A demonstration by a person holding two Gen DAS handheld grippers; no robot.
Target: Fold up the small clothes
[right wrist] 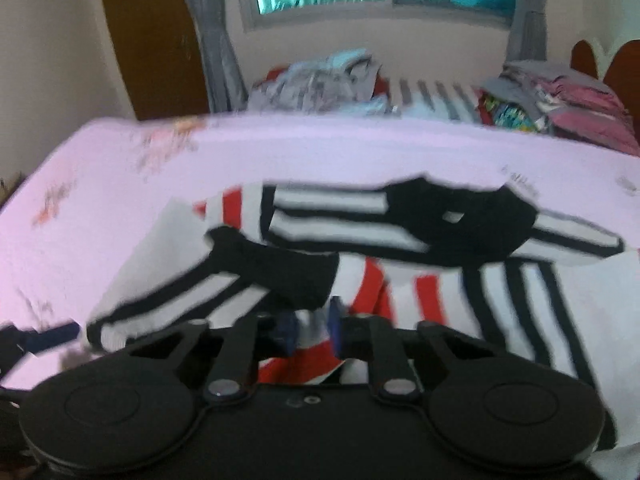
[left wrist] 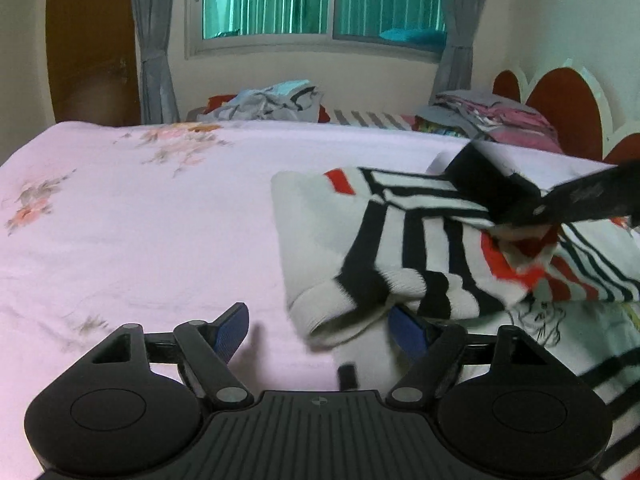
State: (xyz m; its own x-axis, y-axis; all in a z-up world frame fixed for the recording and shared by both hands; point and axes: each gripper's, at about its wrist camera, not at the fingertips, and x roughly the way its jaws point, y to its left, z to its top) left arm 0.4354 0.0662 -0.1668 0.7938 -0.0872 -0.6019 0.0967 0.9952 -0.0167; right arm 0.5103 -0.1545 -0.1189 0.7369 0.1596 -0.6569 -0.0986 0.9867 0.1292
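Your right gripper (right wrist: 314, 330) is pinching the striped shirt (left wrist: 404, 240); your left gripper (left wrist: 320, 330) is spreading at its hem, pink bedsheet (left wrist: 140, 220) lying bare leftward.

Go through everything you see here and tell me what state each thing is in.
Striped shirt: partly folded on the bed, sleeve lifted.
Left gripper: open, one finger under the shirt's edge.
Right gripper: shut on the shirt.
Curtains: drawn aside.
Far clothes pile: unfolded.
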